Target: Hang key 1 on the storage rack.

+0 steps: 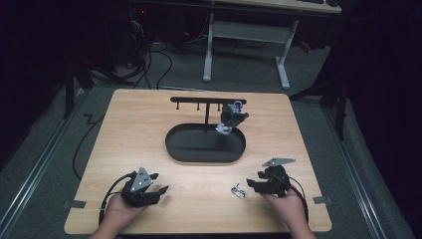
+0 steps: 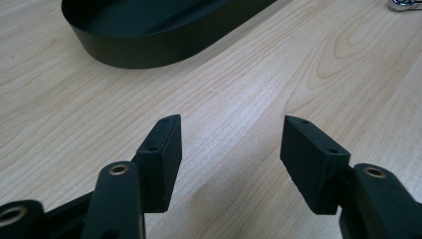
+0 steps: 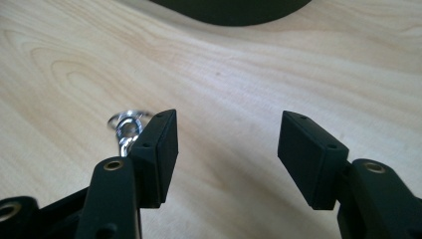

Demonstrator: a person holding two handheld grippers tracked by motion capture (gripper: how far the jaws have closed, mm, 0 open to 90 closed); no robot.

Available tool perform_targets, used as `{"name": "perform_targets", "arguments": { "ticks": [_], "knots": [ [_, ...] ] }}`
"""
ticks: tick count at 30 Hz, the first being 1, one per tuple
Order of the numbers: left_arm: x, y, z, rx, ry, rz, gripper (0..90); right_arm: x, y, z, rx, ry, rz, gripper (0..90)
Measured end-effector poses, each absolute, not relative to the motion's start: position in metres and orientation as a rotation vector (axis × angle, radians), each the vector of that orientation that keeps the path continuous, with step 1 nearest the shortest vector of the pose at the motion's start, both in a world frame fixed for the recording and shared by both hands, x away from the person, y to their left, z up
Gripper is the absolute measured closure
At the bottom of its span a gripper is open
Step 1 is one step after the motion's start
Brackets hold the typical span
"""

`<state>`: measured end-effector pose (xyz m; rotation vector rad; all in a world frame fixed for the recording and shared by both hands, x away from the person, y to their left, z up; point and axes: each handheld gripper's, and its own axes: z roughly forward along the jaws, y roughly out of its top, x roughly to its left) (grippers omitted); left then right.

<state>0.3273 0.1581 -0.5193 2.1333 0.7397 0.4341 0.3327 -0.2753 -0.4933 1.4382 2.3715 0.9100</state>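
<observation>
wooden table (image 1: 149, 114) carries a black oval tray (image 1: 205, 144) with a hook rack (image 1: 208, 100), a keychain figure (image 1: 230, 118) hanging on it. left gripper (image 1: 157, 183) near front edge, jaws apart, empty. right gripper (image 1: 250, 184) jaws apart, nothing between; metal key ring clasp (image 1: 238, 190) just beside its left jaw.

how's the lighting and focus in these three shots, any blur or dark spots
High view: table evenly lit, room around it nearly black, picture soft. Left gripper view: wood grain crisp, black tray sharp, near linkages soft. Right gripper view: silver keyring slightly blurred beside the right hand-held gripper, faint shadow under the open jaws.
</observation>
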Motion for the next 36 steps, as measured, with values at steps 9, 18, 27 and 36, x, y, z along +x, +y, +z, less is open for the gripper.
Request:
{"name": "perform_targets", "arguments": {
  "ticks": [9,18,27,36],
  "knots": [
    [0.327,0.156,-0.519,2.136,0.733,0.431,42.5,0.291,-0.283,-0.501,1.387,2.254,1.09,41.8],
    [0.328,0.153,-0.521,2.146,0.718,0.423,42.5,0.291,-0.277,-0.509,1.37,2.306,1.12,44.9],
    [0.328,0.153,-0.52,2.149,0.712,0.42,42.5,0.294,-0.256,-0.52,1.298,2.42,1.081,57.0],
    [0.329,0.153,-0.521,2.15,0.714,0.416,42.5,0.297,-0.243,-0.524,1.229,2.429,1.07,67.4]
  ]
}}
